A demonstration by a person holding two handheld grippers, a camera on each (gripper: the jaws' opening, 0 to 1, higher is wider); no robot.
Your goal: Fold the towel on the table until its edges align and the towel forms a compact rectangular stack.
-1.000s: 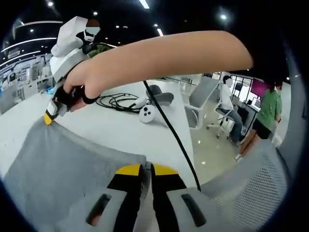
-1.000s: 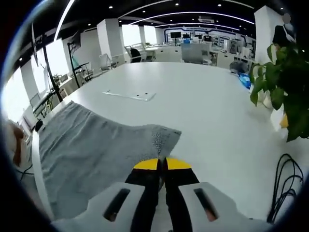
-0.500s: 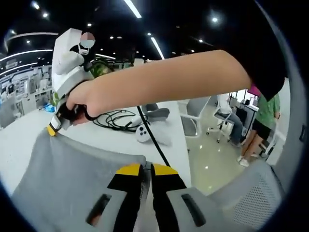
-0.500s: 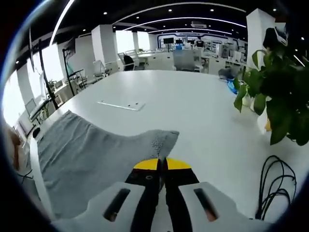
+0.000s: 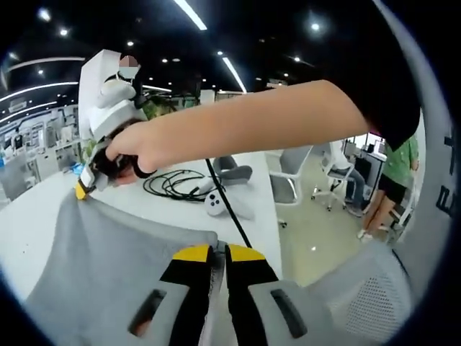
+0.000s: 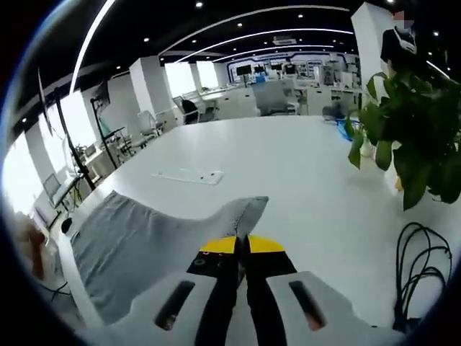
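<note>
L gripper [image 5: 218,252]: jaws pinched tight on grey towel [image 5: 108,267] edge, cloth raised off white surface [image 5: 180,209]. L view also has R gripper [image 5: 83,189] gripping far corner, black cables [image 5: 173,186], game controller [image 5: 215,205], office chairs. R gripper [image 6: 241,245]: jaws closed on towel [image 6: 144,249] corner. R view adds potted plant [image 6: 403,137], flat white plate [image 6: 189,176] w/ holes.

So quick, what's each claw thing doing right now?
Left gripper: shut on the towel.
Right gripper: shut on the towel's other corner.
</note>
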